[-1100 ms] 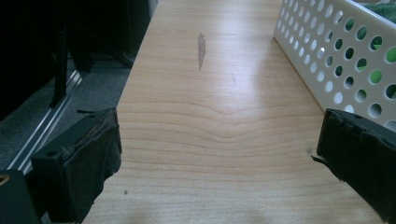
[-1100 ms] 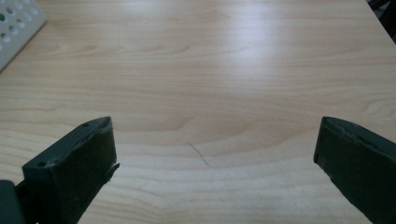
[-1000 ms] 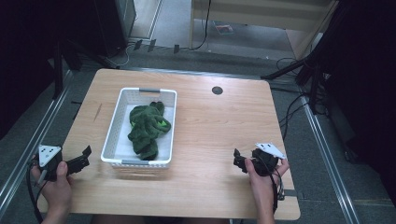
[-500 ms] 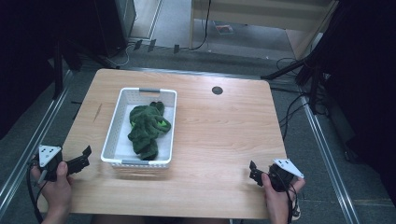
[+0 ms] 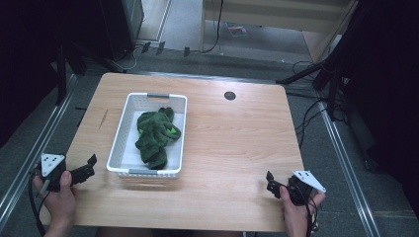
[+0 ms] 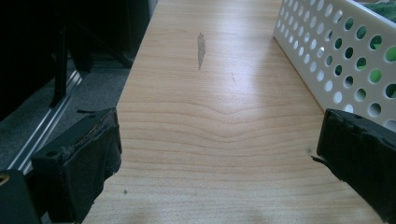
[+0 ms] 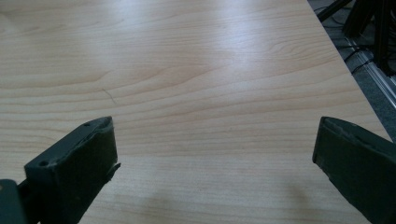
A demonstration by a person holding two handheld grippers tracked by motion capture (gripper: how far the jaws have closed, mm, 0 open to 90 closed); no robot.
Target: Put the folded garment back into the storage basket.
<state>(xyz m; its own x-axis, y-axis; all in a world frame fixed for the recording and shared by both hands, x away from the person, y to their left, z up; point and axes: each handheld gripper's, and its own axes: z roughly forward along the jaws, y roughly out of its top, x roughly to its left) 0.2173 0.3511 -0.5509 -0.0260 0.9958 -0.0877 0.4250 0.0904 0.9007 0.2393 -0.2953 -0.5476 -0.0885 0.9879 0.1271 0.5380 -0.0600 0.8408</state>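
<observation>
overall: counter (image 5: pixel 232 148) lit well from above, surroundings near black
glare: soft white sheen on wood in both gripper views, upper middle
shadows: faint, short, under basket (image 5: pixel 148 170) front rim
focus: high view slightly soft; jaws blurred in both gripper views, wood grain sharp
edges: corners dark

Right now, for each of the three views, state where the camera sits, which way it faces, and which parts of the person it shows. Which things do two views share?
High view: above the person's side, looking forward and down at the table; both hands show.
Left gripper view: on the left gripper, looking along the table beside the white basket.
Right gripper view: on the right gripper, facing bare tabletop.
Shared: the basket.
</observation>
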